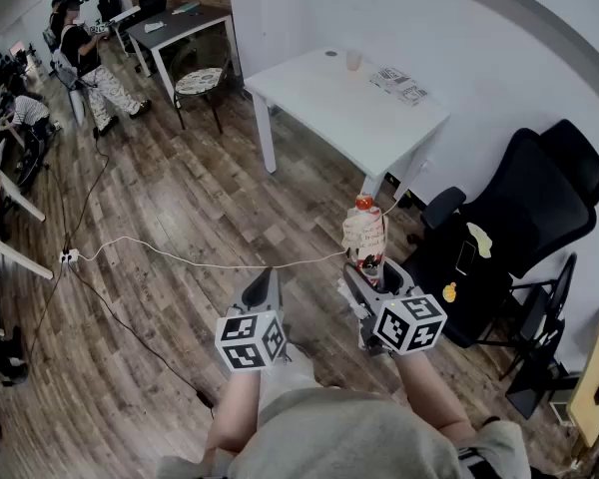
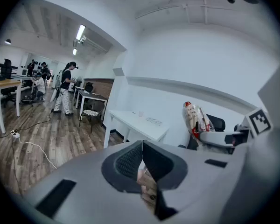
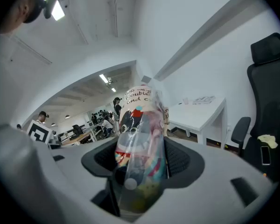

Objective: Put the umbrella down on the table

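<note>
A folded umbrella [image 1: 364,230] in a clear sleeve, cream with coloured print and a red tip, stands upright in my right gripper [image 1: 369,267], which is shut on its lower part. In the right gripper view the umbrella [image 3: 142,139] fills the space between the pads of that gripper [image 3: 142,161]. My left gripper [image 1: 265,285] is held level beside it, a hand's width to the left, shut with nothing in it; its jaws [image 2: 141,148] meet. The left gripper view shows the umbrella [image 2: 196,118] at the right. The white table [image 1: 329,103] stands ahead, some distance off.
On the white table's far end are a cup [image 1: 353,60] and papers [image 1: 399,85]. A black office chair [image 1: 519,218] stands close on the right. A white cable [image 1: 180,257] runs across the wooden floor. People [image 1: 90,58] and a dark desk [image 1: 180,23] are far left.
</note>
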